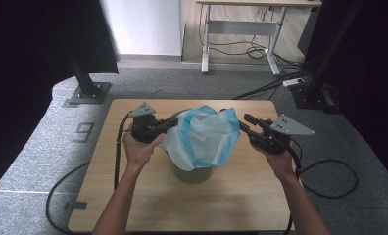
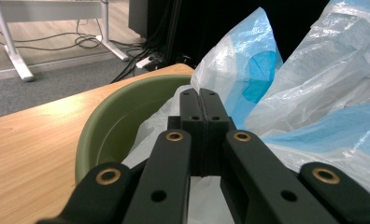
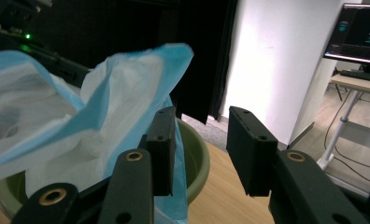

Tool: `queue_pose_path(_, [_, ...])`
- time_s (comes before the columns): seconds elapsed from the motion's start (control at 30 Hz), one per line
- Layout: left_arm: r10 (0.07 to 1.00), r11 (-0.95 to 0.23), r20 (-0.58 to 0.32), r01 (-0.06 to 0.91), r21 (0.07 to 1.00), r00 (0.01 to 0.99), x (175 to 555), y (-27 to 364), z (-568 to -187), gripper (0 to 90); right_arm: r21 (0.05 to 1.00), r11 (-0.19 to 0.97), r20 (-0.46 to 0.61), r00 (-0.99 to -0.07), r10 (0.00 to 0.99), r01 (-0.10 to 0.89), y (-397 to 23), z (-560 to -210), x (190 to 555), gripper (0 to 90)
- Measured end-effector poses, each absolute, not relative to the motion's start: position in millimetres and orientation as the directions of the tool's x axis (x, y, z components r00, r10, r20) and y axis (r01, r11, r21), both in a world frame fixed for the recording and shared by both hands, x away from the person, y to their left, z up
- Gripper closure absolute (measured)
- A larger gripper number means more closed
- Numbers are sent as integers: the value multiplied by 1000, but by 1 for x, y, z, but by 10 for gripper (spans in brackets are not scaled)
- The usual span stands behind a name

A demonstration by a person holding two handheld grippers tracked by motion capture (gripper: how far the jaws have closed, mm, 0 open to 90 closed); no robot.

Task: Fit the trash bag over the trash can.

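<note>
An olive-green bin [image 1: 192, 174] stands in the middle of the wooden table [image 1: 148, 200], with a blue and white plastic bag [image 1: 204, 134] billowing out of its top. My left gripper [image 1: 170, 123] is at the bag's left edge. In the left gripper view its jaws [image 2: 202, 100] are pressed together over the bin's rim [image 2: 122, 112], pinching the thin bag film [image 2: 323, 70]. My right gripper [image 1: 242, 123] is at the bag's right edge. In the right gripper view its jaws [image 3: 202, 116] stand apart with an empty gap. The bag [image 3: 103, 107] brushes the outside of the left jaw above the bin [image 3: 197, 154].
A desk with white legs [image 1: 241, 29] stands beyond the table on the carpet. Cables [image 1: 329, 178] trail on the floor at the right. Black frame posts [image 1: 86, 83] stand at the table's far corners. A monitor [image 3: 360, 32] sits on a desk in the right gripper view.
</note>
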State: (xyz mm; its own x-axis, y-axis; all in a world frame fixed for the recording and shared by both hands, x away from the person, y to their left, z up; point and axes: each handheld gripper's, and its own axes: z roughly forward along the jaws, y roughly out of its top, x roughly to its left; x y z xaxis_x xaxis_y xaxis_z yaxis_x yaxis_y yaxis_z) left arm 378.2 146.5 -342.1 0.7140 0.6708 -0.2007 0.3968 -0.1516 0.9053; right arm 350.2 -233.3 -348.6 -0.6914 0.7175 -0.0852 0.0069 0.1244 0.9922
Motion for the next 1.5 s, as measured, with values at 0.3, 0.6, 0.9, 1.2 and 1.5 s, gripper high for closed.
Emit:
queue_pose_path(0.3, [680, -172, -174, 386, 906, 712, 373, 135, -341, 895, 996, 72, -13, -723, 691, 51, -248, -338, 328, 557])
queue_pose_path(0.6, [690, -183, -163, 388, 903, 705, 370, 131, -344, 895, 995, 63, 12, -749, 662, 71, -253, -352, 308, 534])
queue_pose_path(0.9, [682, -192, -154, 379, 905, 715, 367, 122, -344, 895, 996, 36, 35, -755, 655, 78, -249, -354, 306, 509])
queue_pose_path(1.2, [705, -184, -138, 367, 912, 695, 369, 125, -346, 895, 993, 73, 25, -771, 637, 93, -231, -373, 312, 825])
queue_pose_path(1.5, [747, -71, -192, 363, 929, 636, 368, 153, -354, 896, 987, 137, -10, -806, 591, 88, -225, -403, 306, 889])
